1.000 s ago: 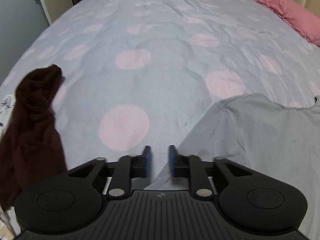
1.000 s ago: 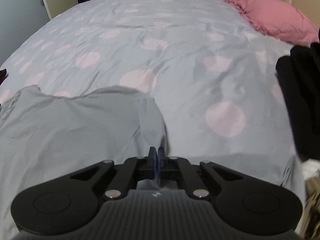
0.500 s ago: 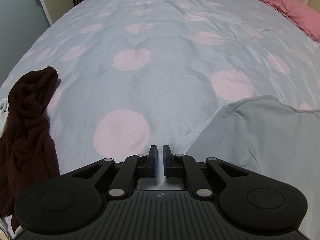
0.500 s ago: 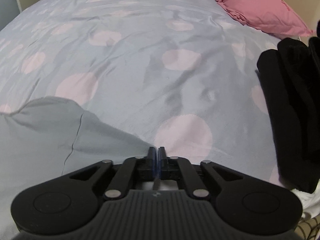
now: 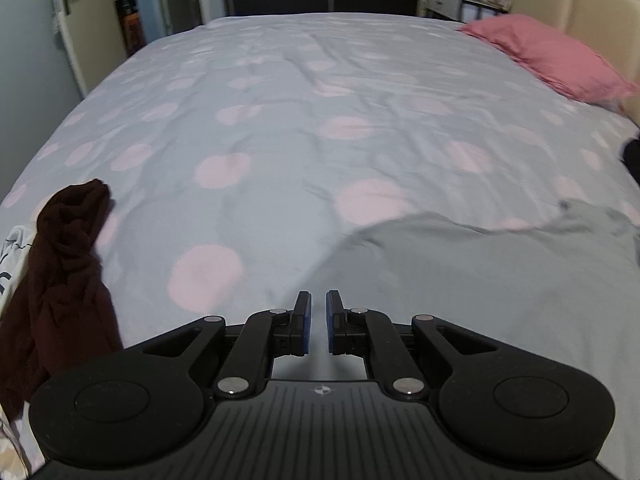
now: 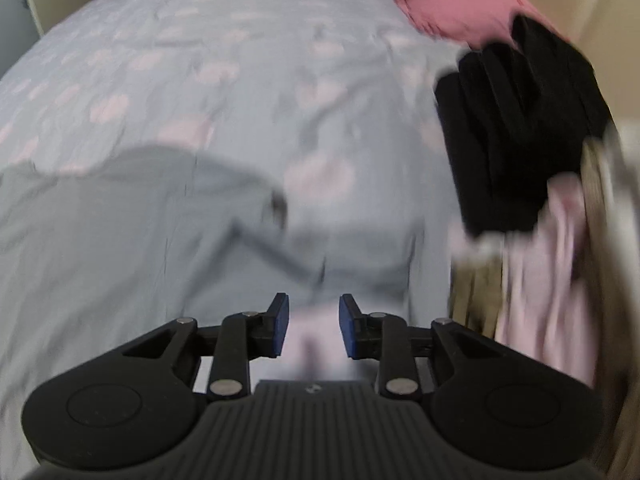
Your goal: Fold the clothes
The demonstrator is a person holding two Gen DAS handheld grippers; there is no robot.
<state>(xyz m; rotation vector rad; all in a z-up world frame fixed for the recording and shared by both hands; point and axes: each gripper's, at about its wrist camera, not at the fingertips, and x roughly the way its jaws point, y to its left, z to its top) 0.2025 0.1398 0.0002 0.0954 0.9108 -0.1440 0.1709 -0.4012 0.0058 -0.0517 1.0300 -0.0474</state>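
Observation:
A grey t-shirt (image 5: 480, 264) lies spread on the bed, low and right in the left wrist view. It also shows in the right wrist view (image 6: 120, 216), blurred. My left gripper (image 5: 318, 322) hovers over the shirt's left edge with a narrow gap between its pads and nothing in it. My right gripper (image 6: 312, 326) is open and empty above the shirt's right part.
The bed has a grey cover with pink dots (image 5: 280, 120). A dark brown garment (image 5: 60, 264) lies at its left edge. A black garment pile (image 6: 516, 120) and pale pink clothes (image 6: 552, 264) are on the right. A pink pillow (image 5: 548, 60) lies by the headboard.
My right gripper has opened and let go of the grey shirt, and it swung right toward the black pile. My left gripper lifted back, with its pads close together.

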